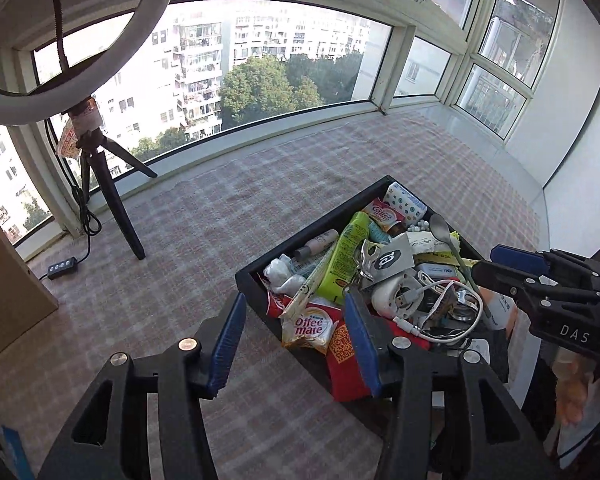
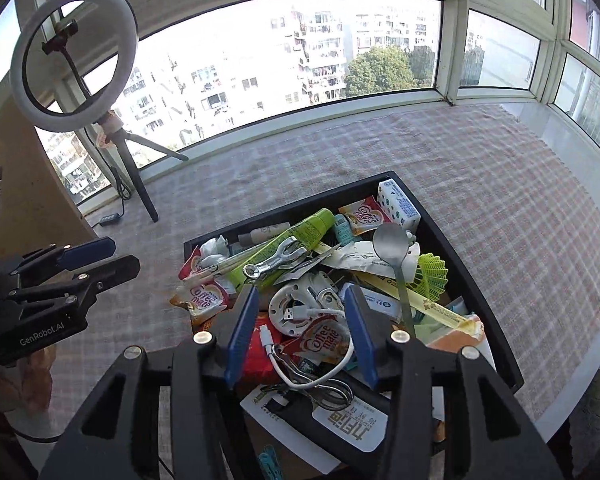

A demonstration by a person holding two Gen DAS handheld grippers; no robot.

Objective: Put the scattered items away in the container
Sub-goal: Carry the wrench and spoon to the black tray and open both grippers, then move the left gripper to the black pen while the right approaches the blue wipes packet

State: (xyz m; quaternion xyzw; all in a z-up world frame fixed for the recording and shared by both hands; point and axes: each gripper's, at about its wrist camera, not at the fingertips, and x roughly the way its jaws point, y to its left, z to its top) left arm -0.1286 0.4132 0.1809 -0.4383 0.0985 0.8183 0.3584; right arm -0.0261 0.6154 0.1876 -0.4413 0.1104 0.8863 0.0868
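A black tray [image 1: 320,222] [image 2: 456,236] on the checked cloth is piled with items: Coffee-mate sachets [image 1: 308,326] [image 2: 206,298], a green tube [image 1: 346,258] [image 2: 300,232], a metal spoon [image 1: 446,232] [image 2: 394,250], a white cable [image 1: 440,320] [image 2: 312,360], a white round device [image 2: 300,304], a tissue pack [image 2: 398,202] and a green shuttlecock [image 2: 432,274]. My left gripper [image 1: 294,338] is open and empty, over the tray's near left corner. My right gripper [image 2: 302,334] is open and empty, above the cable and a sachet. Each gripper shows in the other's view: the right [image 1: 516,266], the left [image 2: 96,256].
A ring light on a black tripod [image 1: 108,184] [image 2: 136,172] stands at the far left by the window, with its cable and remote [image 1: 62,268] on the cloth. Checked cloth [image 1: 300,168] [image 2: 500,200] covers the table. A brown board [image 1: 8,292] stands at the left.
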